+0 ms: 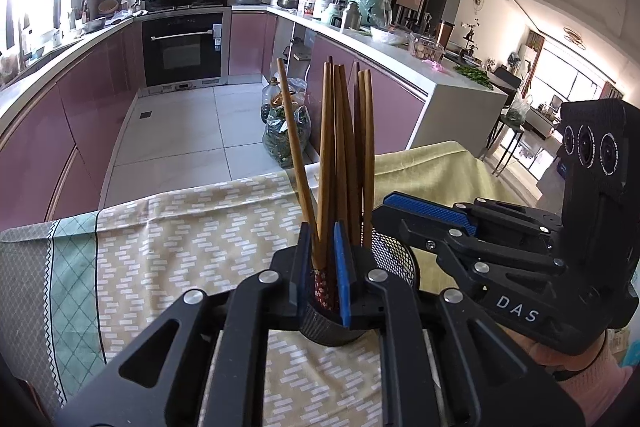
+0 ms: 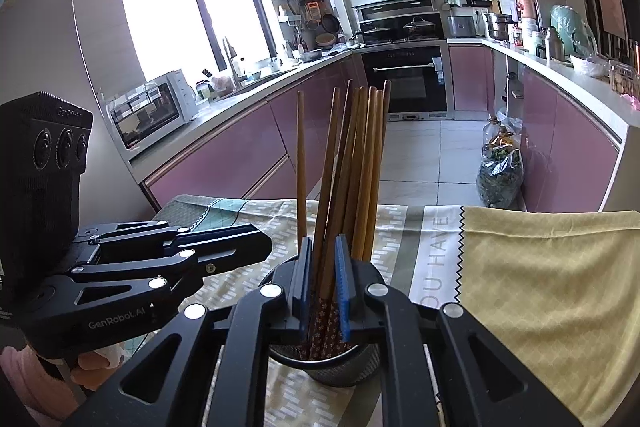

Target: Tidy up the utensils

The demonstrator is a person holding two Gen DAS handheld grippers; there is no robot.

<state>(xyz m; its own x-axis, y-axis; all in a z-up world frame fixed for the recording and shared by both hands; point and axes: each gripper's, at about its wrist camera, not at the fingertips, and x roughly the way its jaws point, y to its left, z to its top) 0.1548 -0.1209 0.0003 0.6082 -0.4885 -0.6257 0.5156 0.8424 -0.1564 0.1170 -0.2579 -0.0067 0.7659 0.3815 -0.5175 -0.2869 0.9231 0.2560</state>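
The left gripper [image 1: 324, 263] has its jaws a small way apart, with chopsticks [image 1: 332, 155] standing in the gap; whether the pads still press on them cannot be told. The right gripper [image 2: 324, 267] looks the same in its own view, with the patterned lower ends of chopsticks between its blue pads [image 2: 344, 287]. Just below both sets of fingers stands a black mesh cup [image 2: 324, 367] holding the whole bundle of brown chopsticks, which fan upward. The two grippers meet over the cup from either side. Beneath it lies a patterned tablecloth [image 1: 180, 235]; to the right of the right gripper lies a yellow cloth [image 2: 540, 287].
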